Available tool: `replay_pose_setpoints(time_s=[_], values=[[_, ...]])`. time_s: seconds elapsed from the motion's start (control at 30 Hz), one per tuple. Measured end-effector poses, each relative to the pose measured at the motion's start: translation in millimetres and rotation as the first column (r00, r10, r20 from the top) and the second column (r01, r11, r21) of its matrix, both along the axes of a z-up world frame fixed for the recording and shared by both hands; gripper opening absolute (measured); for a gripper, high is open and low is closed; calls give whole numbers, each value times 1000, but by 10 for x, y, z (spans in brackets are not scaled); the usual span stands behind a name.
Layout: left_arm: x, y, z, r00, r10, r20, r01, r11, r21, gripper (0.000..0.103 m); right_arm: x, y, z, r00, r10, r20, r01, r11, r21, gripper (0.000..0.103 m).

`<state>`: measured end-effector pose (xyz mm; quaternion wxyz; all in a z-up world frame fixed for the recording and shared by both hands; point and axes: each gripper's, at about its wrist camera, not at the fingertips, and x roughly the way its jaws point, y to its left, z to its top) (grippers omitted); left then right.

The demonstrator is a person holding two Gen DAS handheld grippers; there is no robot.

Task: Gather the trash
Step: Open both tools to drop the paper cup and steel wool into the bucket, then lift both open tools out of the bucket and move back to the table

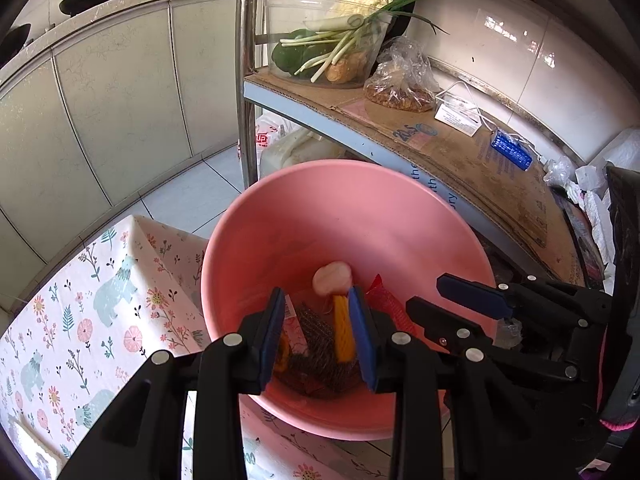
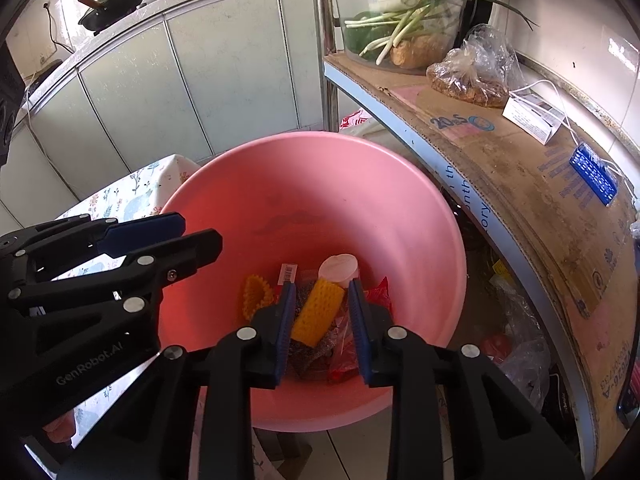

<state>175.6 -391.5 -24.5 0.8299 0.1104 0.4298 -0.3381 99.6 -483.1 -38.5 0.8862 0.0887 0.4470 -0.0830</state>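
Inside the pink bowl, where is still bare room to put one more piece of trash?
The pink bowl is bare on its far wall and left slope. The bottom is crowded: yellow sponge, white cap, orange piece, barcode label, red wrapper and dark scourer lie packed together.

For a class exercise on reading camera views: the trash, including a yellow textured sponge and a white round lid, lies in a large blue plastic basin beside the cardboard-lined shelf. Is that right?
Not quite: the large plastic basin is pink, not blue, as the right wrist view shows plainly. The rest holds: the yellow textured sponge and the white round lid lie in it, beside the cardboard-lined shelf.
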Motion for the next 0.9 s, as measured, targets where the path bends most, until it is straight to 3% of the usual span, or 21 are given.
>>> replay_pose_setpoints(time_s=[0.4, 0.9], values=[[-79, 91, 211, 1000, 8, 29, -6, 999, -47, 32, -74, 8, 88, 1000, -3, 28, 4, 1000, -4, 28], [-239, 241, 411, 997, 33, 75, -30, 998, -54, 32, -222, 48, 228, 998, 3, 70, -3, 1000, -6, 28]])
